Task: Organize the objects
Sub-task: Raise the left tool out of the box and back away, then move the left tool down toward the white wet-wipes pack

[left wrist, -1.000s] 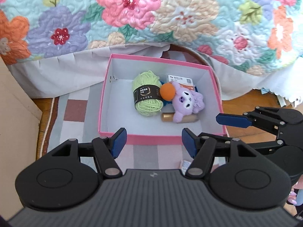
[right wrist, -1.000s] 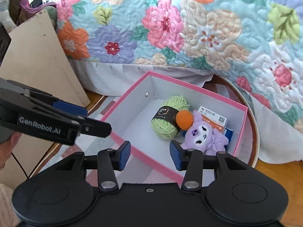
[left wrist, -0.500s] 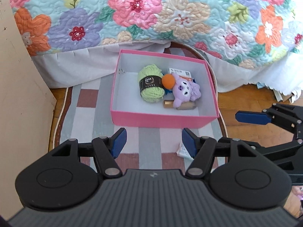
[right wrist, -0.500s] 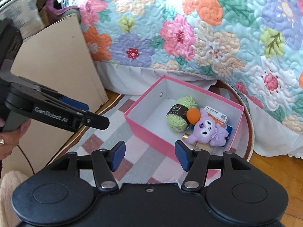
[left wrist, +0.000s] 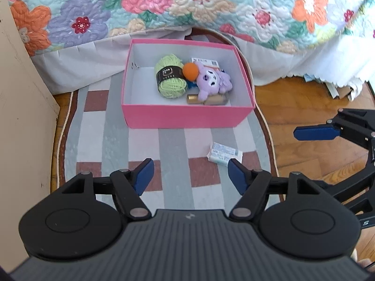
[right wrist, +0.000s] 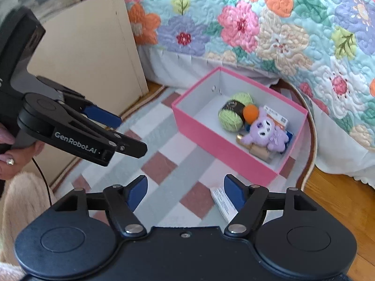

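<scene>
A pink box (left wrist: 187, 117) (right wrist: 220, 145) stands on a checked rug. In it lie a green yarn ball (left wrist: 170, 76) (right wrist: 230, 116), an orange ball (left wrist: 190, 70) (right wrist: 250, 113), a purple plush toy (left wrist: 212, 80) (right wrist: 267, 132), a white card (left wrist: 205, 62) and a gold tube (left wrist: 207, 99). A small white packet (left wrist: 222, 155) (right wrist: 223, 205) lies on the rug in front of the box. My left gripper (left wrist: 191, 175) is open and empty, back from the box. My right gripper (right wrist: 185, 190) is open and empty, its right finger just above the packet.
A flowered quilt (left wrist: 187, 7) hangs over a bed behind the box. A beige board (left wrist: 21, 93) (right wrist: 93, 46) stands at the left. The rug (left wrist: 117, 145) lies on a wooden floor (left wrist: 304, 107). A hand (right wrist: 14, 154) holds the left gripper.
Both grippers have drawn back and up from the box, so it looks smaller and farther. The packet on the rug has come into view. Both stay open.
</scene>
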Demonstrator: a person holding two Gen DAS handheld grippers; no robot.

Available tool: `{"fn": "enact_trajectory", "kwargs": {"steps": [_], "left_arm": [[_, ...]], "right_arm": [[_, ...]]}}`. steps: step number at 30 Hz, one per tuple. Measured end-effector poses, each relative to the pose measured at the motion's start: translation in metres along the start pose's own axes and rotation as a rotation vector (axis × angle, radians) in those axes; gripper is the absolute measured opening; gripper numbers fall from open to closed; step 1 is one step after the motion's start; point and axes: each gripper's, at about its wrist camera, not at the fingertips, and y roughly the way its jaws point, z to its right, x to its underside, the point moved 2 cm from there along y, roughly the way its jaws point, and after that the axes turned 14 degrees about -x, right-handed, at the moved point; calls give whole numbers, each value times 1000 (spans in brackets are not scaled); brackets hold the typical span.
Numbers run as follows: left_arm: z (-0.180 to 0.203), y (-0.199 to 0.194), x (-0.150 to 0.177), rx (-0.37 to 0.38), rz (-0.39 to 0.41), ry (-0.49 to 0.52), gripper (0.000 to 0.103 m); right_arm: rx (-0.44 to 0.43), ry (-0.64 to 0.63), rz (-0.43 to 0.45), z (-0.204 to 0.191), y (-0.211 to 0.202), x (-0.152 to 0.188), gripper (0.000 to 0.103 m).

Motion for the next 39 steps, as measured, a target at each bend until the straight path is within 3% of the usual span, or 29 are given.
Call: {"fn": "enact_trajectory", "kwargs": {"steps": [8, 15, 18, 21, 24, 29, 39], "left_arm": [[8, 11, 12, 27, -21, 27, 79], [19, 39, 15, 29, -18, 41, 86], [27, 58, 18, 1, -22, 63, 86], [31, 79, 23, -6, -22, 54, 86], [38, 91, 26, -48, 43, 70, 85], [42, 114, 25, -4, 56, 33, 84], [41, 156, 45, 26, 18, -3, 82]], "right_arm": [[-9, 46, -45, 6, 13, 26, 86], [-27, 21, 59, 11, 17, 41, 89], [-11, 61, 122, 22, 27, 52, 90], [-1, 94, 127, 32, 43, 59, 90], [-5, 61, 138, 36, 58, 66, 90], [8, 30, 157, 44, 84, 80, 90], [10, 167, 167, 48, 127, 105, 90]]}}
